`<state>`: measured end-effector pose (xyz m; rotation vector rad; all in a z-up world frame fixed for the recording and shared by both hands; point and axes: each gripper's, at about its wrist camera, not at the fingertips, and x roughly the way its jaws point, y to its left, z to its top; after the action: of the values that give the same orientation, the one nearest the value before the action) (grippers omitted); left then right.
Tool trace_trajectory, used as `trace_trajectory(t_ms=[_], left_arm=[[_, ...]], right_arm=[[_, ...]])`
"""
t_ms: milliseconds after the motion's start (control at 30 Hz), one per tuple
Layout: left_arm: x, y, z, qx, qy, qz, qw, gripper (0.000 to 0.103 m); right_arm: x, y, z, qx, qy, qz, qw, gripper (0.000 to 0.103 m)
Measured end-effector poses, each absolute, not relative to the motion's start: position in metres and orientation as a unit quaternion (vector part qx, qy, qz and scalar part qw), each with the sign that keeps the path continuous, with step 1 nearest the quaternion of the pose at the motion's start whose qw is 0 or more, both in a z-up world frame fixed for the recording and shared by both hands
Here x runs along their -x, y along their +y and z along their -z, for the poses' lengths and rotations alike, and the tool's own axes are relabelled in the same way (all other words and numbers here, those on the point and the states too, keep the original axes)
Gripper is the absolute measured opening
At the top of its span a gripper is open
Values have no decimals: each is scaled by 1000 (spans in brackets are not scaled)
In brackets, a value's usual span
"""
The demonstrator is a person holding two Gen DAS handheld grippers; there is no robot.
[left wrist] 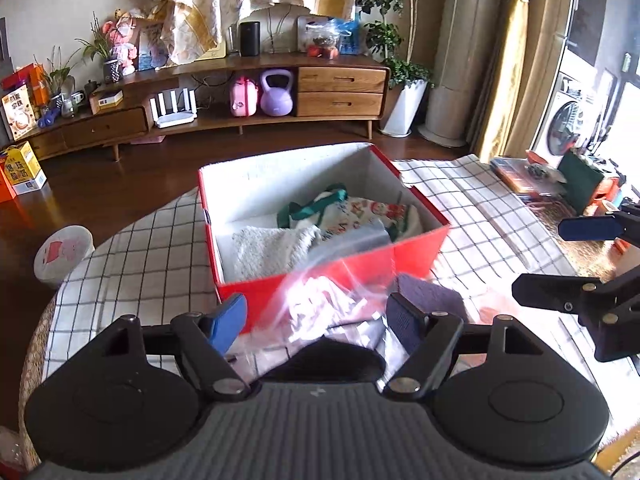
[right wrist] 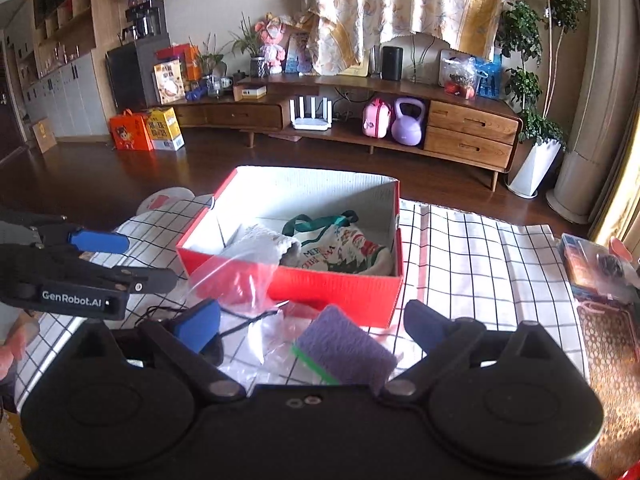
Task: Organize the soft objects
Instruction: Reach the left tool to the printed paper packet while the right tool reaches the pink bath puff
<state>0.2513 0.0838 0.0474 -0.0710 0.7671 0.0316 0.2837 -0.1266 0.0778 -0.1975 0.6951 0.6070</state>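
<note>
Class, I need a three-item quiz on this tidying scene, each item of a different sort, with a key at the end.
1. True or false: the red box on the checked cloth already holds soft items.
2. Multiple choice: where is the purple cloth? A. inside the box. B. on the table in front of the box, partly in a clear plastic bag. C. on the floor.
3. Fill in: both the left tool and the right tool have their fingers ____.

Key: 1. True: a white fluffy towel and a printed bag with green straps lie inside. 2. B. 3. Open.
</note>
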Motion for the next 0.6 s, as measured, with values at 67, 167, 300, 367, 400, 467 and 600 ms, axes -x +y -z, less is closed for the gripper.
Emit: trace_trajectory(t_ms=[67, 167, 300, 367, 400, 467, 600], left_arm=[[-239, 80, -47, 35, 371, -11, 928, 83], [-221, 78, -48, 38, 363, -5, 931, 86], [-199, 75, -46, 39, 353, -5, 935, 88], [-189, 76, -43, 51, 353, 4, 934, 98], [-185, 77, -40, 57, 355, 5, 933, 102], [-177, 76, -35, 62, 361, 0, 930, 103], [-164, 80, -20, 71, 369, 0, 927, 103]], right_arm=[[-274, -134, -77, 86, 334, -295, 891, 103], [-261, -146, -72, 76, 332, -299, 891, 103], [-244, -158, -65, 68, 328, -302, 893, 103], [-235, -163, -60, 66, 324, -303, 894, 103], [-231, -166, -57, 66, 322, -301, 895, 103], [-224, -174, -52, 66, 321, -301, 896, 103], [-217, -189, -38, 64, 324, -289, 898, 103]])
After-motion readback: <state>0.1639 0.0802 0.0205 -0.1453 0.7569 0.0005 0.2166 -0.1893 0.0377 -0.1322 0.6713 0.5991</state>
